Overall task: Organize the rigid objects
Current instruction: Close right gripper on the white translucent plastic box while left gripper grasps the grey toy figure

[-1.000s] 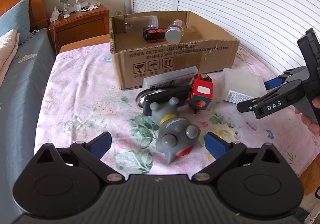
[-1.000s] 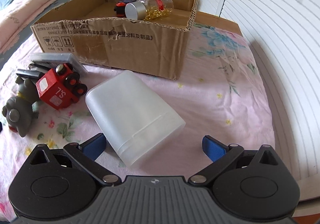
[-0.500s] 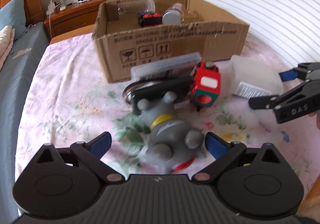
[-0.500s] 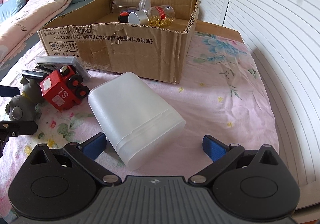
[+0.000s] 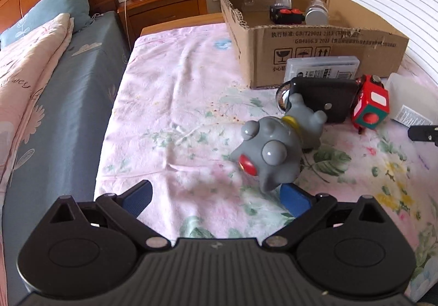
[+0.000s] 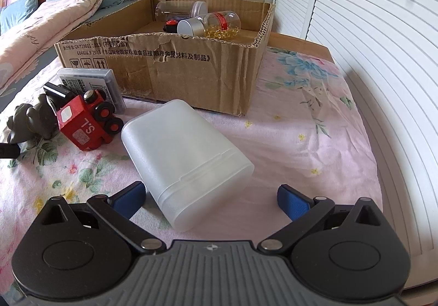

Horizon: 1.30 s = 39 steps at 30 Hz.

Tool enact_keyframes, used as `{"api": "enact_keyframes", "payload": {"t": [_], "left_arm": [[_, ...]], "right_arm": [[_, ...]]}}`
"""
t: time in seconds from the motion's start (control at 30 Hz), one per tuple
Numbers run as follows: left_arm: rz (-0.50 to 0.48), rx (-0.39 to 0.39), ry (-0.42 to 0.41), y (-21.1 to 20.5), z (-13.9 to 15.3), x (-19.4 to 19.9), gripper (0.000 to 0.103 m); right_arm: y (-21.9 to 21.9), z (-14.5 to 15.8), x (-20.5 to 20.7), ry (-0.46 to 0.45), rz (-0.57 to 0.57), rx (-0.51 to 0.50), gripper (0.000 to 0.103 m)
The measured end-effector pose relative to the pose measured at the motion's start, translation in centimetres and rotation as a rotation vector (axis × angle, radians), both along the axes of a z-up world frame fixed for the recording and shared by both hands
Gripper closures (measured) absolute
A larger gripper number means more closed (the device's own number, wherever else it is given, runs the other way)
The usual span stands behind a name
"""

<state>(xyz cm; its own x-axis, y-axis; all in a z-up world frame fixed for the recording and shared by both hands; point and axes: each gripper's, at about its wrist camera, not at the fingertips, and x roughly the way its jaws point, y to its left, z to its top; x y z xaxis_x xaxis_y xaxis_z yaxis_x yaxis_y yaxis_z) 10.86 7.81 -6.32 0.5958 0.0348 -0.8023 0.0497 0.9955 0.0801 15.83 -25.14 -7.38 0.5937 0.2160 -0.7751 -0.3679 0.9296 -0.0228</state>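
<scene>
Both pairs of jaws stand wide open and hold nothing. The right gripper sits low over the bed with the near end of the frosted plastic case lying between its blue pads, nearer the left pad, which suggests a grasp across the case's width is being lined up. The left gripper hovers over the flowered sheet; the grey rubber toy lies just beyond its right pad, off centre, so the aim would need shifting before closing. The cardboard box looks like the collecting place: a capsule bottle, a clear jar and a small black toy with red buttons already lie inside on their sides. Outside it, crowded against the front wall, are a flat grey case, a black pouch and a red toy train, which lies just beside the frosted case. The box's front wall must be cleared on the way in. A nightstand stands behind.
</scene>
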Motion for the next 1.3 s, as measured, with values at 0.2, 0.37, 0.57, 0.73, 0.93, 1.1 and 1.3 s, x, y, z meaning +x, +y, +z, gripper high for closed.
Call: {"api": "enact_keyframes", "payload": {"t": [0.2,0.37,0.57,0.73,0.93,1.1,1.3], "left_arm": [[-0.069,-0.209,0.004,-1.6,1.1,-0.4,0.004],[-0.016,-0.295,0.052,-2.4,0.3,1.6,0.004],[0.077,-0.331,0.033,-2.3,0.2,3.3,0.006],[0.093,-0.229,-0.017,-2.8,0.2,3.6,0.030],[0.065,-0.220,-0.019,-2.1,0.2,2.9,0.031],[0.048,-0.212,-0.020,-2.2,0.1,2.4,0.031],[0.069,-0.214,-0.027,-2.2,0.1,2.6,0.031]], "right_arm": [[0.0,0.0,0.0,-0.002,0.001,0.000,0.000],[-0.2,-0.1,-0.2,-0.014,0.008,0.005,0.000],[-0.4,-0.2,-0.4,-0.033,0.024,0.013,0.000],[-0.6,-0.3,-0.5,-0.049,0.044,0.021,0.000],[-0.5,0.1,0.7,0.002,0.121,0.000,0.000],[0.8,0.4,2.5,0.050,0.268,-0.045,0.000],[2.9,1.0,4.4,0.102,0.408,-0.093,0.006]]}}
